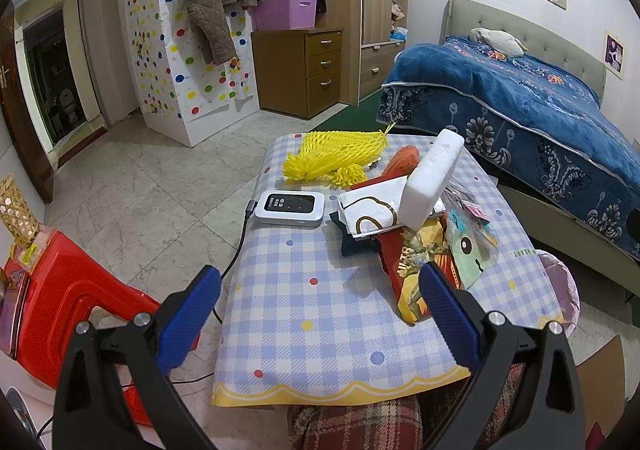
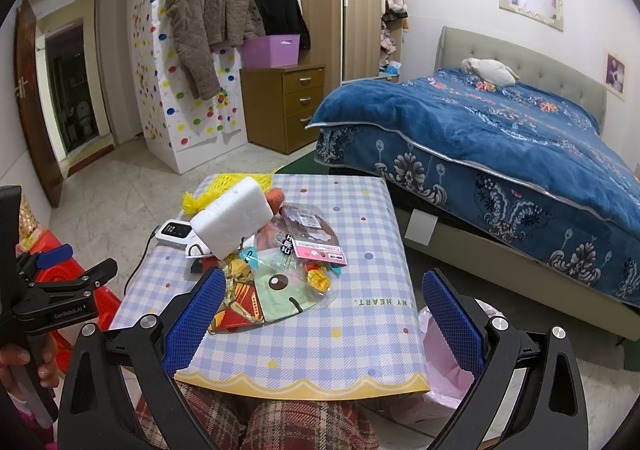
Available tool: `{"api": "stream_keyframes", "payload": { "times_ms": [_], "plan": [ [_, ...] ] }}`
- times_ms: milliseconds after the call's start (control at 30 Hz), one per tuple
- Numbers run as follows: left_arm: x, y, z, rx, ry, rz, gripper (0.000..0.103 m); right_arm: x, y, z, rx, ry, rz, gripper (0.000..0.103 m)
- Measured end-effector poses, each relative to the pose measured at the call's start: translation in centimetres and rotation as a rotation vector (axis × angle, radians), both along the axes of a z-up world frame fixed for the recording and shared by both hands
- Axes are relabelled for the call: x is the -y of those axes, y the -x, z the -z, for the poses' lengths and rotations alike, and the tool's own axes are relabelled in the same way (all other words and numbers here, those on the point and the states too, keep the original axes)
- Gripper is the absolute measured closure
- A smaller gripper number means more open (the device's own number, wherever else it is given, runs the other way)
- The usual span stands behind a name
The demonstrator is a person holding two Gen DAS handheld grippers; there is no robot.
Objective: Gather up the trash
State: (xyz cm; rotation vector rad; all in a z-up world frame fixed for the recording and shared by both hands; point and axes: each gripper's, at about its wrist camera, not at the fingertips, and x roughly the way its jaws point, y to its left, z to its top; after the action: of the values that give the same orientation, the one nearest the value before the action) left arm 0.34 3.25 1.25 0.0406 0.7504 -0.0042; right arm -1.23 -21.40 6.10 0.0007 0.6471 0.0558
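Both spread wide and empty: left gripper point(image 1: 320, 306) and right gripper point(image 2: 324, 310), poised above the littered table point(image 2: 360, 334).

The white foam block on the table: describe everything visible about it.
The white foam block is a thick rectangular slab with rounded corners and a grainy surface like polystyrene. It leans tilted, one end raised, its lower end resting on the pile of wrappers, against a white printed packet. It sits mid-table on the checked tablecloth, in front of the yellow foam net. Neither gripper touches it.
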Motion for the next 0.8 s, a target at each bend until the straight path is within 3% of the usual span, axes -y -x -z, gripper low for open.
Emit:
{"api": "stream_keyframes", "payload": {
  "times_ms": [800],
  "plan": [
    [-0.22, -0.28, 0.16, -0.004, 0.001, -0.004, 0.007, 0.21, 0.14, -0.24, -0.003, 0.001, 0.000, 0.006]
  ]
}}
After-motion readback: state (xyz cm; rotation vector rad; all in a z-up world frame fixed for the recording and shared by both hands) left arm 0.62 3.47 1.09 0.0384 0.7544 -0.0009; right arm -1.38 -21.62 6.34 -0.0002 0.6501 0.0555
